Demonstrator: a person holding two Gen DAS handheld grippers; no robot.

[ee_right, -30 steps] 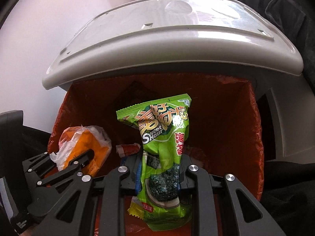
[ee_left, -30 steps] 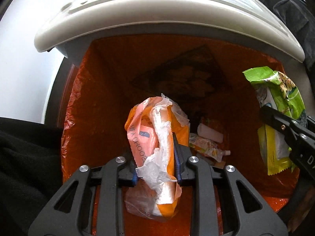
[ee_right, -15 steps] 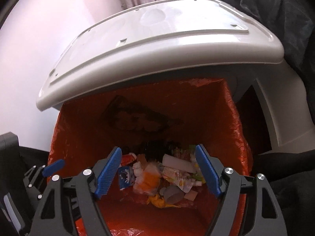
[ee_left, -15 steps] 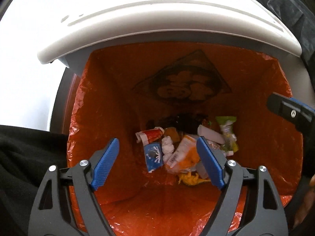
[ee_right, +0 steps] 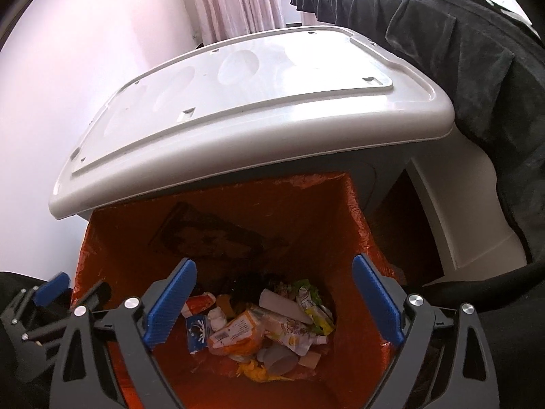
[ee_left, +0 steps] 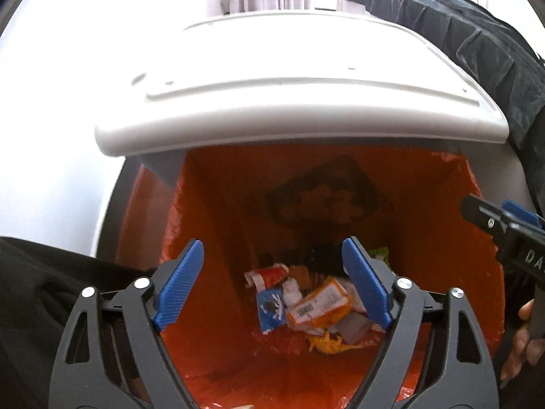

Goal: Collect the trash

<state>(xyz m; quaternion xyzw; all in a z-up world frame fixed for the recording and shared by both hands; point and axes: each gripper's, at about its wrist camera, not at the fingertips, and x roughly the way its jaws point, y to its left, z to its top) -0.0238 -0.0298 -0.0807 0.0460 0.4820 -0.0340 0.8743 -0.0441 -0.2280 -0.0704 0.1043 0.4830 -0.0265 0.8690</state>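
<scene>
A bin lined with an orange bag stands open under its raised white lid. At its bottom lies a heap of trash. The orange wrapper lies on top, and the green snack packet lies at the heap's far right. My left gripper is open and empty above the bin mouth. My right gripper is open and empty beside it; it also shows at the right edge of the left wrist view.
A black cloth drapes over furniture behind and right of the bin. A pale wall and a curtain stand behind. Dark fabric lies at the left of the bin.
Both grippers opened and dropped their loads: the orange wrapper and the green snack packet fell into the bin. Both grippers then rose and drew back from the bin mouth.
</scene>
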